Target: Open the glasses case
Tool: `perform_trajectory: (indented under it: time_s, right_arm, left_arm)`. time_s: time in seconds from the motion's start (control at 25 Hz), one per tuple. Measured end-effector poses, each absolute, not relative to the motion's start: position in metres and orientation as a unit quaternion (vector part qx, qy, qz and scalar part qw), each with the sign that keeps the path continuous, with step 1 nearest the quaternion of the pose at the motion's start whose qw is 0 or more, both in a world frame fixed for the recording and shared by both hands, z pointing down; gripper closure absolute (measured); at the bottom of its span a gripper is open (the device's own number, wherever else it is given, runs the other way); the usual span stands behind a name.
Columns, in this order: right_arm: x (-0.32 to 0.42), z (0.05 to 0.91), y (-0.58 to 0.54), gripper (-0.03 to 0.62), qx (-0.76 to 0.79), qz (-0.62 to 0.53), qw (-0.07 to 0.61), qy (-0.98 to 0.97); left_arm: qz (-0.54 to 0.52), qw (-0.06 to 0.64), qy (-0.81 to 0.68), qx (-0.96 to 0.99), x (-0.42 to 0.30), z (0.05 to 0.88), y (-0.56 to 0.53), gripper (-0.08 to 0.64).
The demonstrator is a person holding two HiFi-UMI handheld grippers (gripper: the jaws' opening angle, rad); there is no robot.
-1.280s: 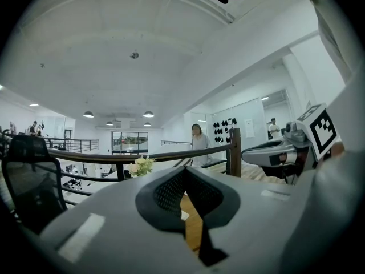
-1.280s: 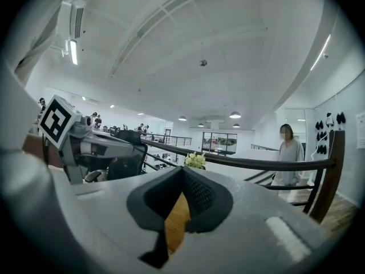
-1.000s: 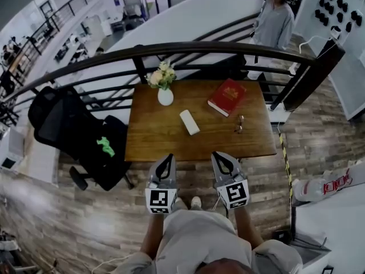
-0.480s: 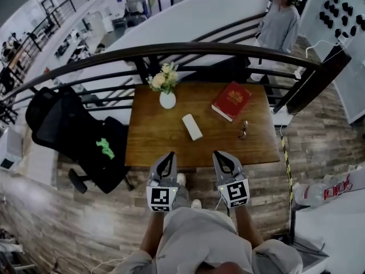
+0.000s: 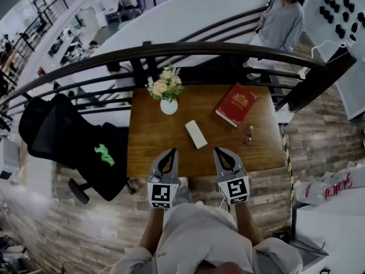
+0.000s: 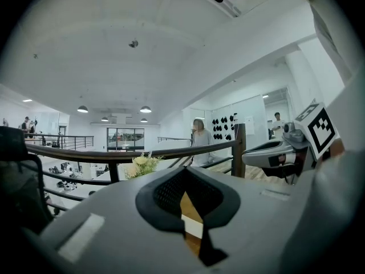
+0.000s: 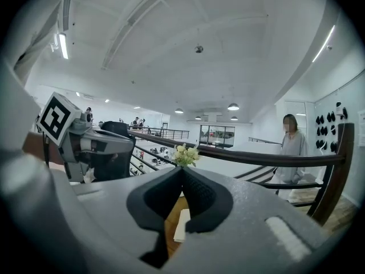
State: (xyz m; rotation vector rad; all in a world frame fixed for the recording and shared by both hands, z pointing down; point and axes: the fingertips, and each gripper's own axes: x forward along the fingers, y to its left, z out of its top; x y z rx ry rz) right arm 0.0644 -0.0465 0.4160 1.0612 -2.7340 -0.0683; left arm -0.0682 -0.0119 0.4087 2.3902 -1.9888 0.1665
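Note:
The white glasses case (image 5: 195, 134) lies closed near the middle of the wooden table (image 5: 148, 153), slightly slanted. My left gripper (image 5: 172, 151) and right gripper (image 5: 218, 150) hover side by side over the table's near edge, short of the case, pointing at it. Both are shut with nothing in them. In the left gripper view the left gripper (image 6: 184, 170) has its jaws met, and a strip of the case (image 6: 193, 227) shows below them. In the right gripper view the right gripper (image 7: 182, 169) is also shut, with the case (image 7: 182, 224) visible through the gap beneath.
A white vase of flowers (image 5: 167, 91) stands at the table's back left. A red book (image 5: 236, 104) lies at the back right, and a pair of glasses (image 5: 249, 135) right of the case. A black railing (image 5: 199, 49) curves behind, an office chair (image 5: 85, 147) stands left, a person (image 5: 282, 21) stands beyond.
Both grippers have moved forward together, from in front of the table to over its near edge, closer to the case. Both stayed shut.

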Motion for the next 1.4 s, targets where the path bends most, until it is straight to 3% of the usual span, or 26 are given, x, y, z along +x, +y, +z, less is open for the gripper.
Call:
perform_trajectory:
  time_s: [0.68,1.4]
  right_arm:
    - [0.008,0.445,-0.121,0.588,0.395,-0.008,0.152,-0.906]
    - [-0.007,0.512,-0.158,0.588,0.406,0.022,0.228,-0.885]
  left_arm:
    - [0.051,0.034,-0.592,0.803,-0.124,0.437,-0.103,0.54]
    - [0.081,0.091,-0.535,0.836,-0.123,0.517,-0.152,0.54]
